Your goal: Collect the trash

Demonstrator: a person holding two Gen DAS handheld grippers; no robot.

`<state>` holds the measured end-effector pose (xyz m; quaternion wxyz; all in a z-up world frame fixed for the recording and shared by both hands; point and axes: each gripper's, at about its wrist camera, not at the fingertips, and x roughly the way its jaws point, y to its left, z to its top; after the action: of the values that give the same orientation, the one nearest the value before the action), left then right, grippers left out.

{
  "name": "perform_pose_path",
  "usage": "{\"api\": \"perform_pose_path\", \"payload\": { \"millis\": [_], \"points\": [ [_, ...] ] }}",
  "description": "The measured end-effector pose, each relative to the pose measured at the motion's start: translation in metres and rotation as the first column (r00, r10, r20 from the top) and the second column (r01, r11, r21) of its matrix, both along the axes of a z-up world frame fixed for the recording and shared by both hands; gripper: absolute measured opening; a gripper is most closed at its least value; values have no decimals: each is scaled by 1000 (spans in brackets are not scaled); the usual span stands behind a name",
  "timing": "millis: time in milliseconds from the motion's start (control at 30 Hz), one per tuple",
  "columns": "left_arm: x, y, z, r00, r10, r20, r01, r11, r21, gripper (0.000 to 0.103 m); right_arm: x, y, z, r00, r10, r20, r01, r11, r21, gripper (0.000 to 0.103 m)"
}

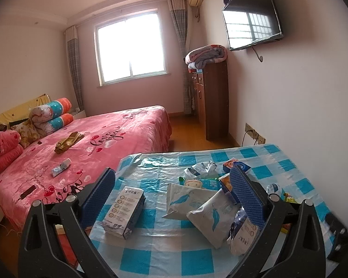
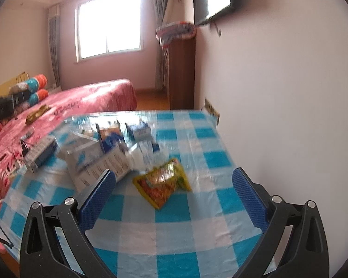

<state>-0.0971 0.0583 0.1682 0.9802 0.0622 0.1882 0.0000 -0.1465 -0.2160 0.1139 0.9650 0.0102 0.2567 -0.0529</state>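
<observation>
Trash lies on a table with a blue-and-white checked cloth. In the left wrist view, a white carton lies by the left finger, white pouches with a blue feather and other wrappers lie in the middle. My left gripper is open above them, empty. In the right wrist view, a yellow-orange snack wrapper lies between the fingers, apart from the blurred pile of packets. My right gripper is open and empty, low over the cloth.
A pink bed with a gold wrapper and a small packet stands left of the table. A brown cabinet stands by the right wall under a TV. Wall sockets sit behind the table.
</observation>
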Motion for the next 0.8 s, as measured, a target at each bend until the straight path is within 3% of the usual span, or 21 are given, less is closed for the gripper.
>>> {"api": "perform_pose_path", "payload": {
  "millis": [267, 800],
  "points": [
    [-27, 6, 10, 1000, 1, 15, -1, 1000, 8, 100, -18, 14, 34, 995, 30, 93, -29, 1000, -10, 99],
    [-46, 19, 9, 1000, 31, -2, -31, 999, -10, 100, -38, 34, 54, 989, 61, 133, -55, 997, -48, 99]
  ]
}}
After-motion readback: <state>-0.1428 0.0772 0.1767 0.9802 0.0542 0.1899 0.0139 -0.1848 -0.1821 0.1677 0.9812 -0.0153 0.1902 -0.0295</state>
